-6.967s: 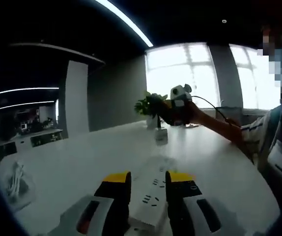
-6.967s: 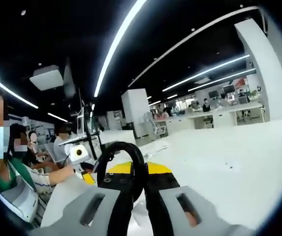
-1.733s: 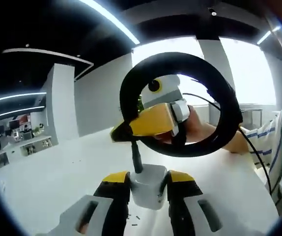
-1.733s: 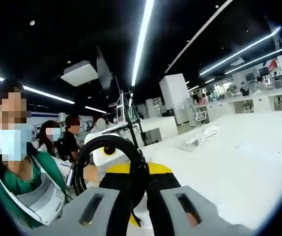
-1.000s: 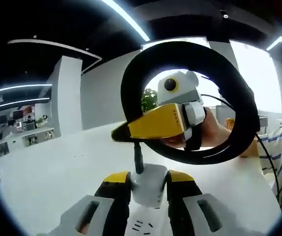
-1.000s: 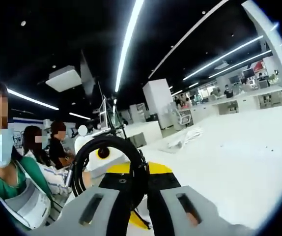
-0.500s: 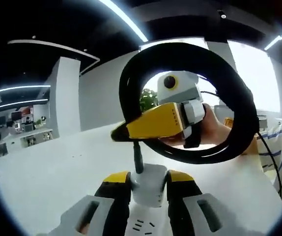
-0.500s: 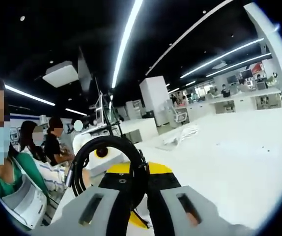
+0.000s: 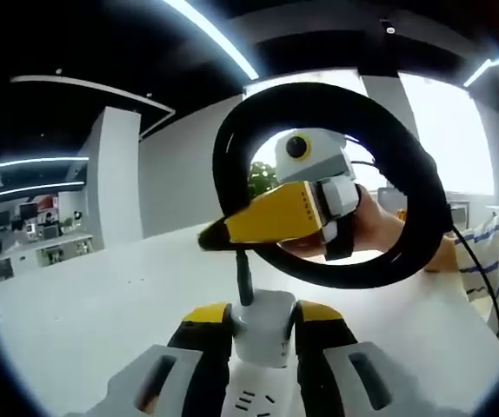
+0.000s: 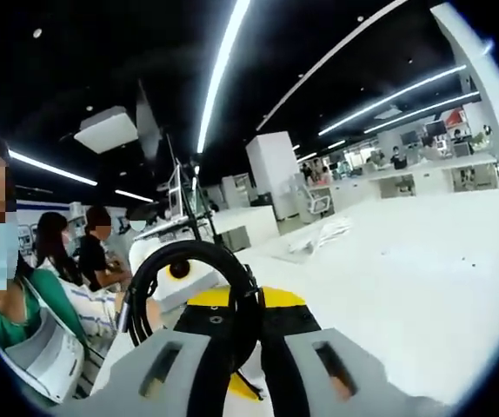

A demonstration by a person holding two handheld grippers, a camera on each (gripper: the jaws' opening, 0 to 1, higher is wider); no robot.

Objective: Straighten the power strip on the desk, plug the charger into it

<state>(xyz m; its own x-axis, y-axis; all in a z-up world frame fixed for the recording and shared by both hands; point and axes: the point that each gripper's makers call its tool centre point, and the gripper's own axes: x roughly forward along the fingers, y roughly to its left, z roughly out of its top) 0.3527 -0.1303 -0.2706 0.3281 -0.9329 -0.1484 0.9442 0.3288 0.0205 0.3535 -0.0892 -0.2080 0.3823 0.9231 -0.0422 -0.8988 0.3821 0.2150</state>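
The charger (image 9: pixel 262 323) was pale grey, its looped cable (image 9: pixel 410 208) black, the power strip (image 9: pixel 254 400) white, the desk (image 9: pixel 93 321) white, the right gripper (image 9: pixel 267 217) yellow-tipped.

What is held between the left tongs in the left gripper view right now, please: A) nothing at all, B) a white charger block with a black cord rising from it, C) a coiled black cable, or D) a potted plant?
B: in the left gripper view the left tongs close on the white charger, its black cable rising from it, above the power strip.
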